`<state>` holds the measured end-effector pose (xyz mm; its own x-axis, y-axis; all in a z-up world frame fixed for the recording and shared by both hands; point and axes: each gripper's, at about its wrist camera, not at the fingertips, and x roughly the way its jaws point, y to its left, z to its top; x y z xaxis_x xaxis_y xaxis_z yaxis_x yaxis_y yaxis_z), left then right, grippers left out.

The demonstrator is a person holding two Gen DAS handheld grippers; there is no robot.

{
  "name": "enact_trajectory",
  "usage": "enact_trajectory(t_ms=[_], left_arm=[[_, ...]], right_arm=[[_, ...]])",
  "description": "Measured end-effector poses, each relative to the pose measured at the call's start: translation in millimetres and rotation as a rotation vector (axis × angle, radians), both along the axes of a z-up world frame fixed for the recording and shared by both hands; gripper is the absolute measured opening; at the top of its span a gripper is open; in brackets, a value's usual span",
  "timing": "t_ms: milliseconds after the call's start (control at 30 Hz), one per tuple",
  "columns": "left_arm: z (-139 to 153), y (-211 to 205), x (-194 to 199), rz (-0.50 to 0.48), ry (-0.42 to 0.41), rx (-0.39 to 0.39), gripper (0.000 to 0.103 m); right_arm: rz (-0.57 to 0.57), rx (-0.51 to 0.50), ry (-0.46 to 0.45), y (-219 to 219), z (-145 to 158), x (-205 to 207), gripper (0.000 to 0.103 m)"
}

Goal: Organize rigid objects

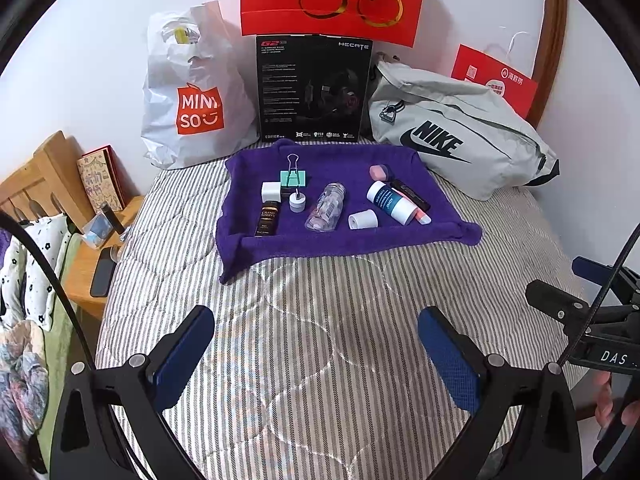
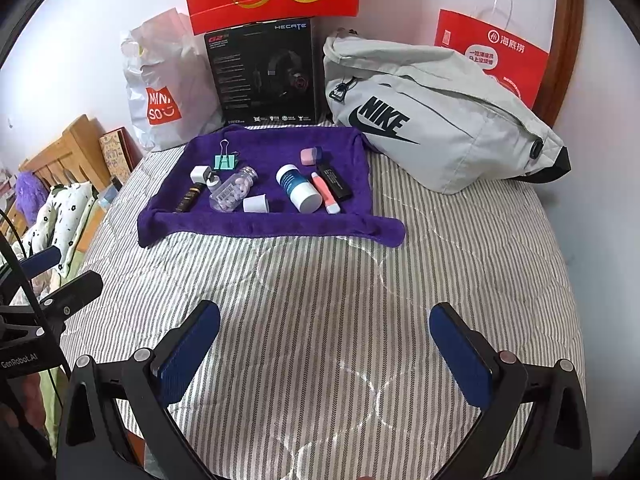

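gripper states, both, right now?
Left gripper: open, holding nothing, over the striped quilt.
Right gripper: open, holding nothing, short of the purple towel.

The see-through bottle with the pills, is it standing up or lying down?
Lying down. The clear bottle rests on its side on the purple towel.

Black hand-held gripper [image 1: 316, 354], blue ribbed pads [image 1: 184, 360], silver screws
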<state>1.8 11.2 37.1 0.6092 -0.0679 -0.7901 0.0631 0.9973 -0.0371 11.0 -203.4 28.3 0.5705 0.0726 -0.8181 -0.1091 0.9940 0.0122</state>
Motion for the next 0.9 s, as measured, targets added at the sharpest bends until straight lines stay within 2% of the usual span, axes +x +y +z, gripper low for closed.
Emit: enact_trajectory(t_ms=[900], left_arm=[[0.6,-4.6,-0.1,0.004,0.002,0.006,0.103]], right_arm=[[-0.019,0.0,-0.008,-5.0,2.5,-1.2,0.103]])
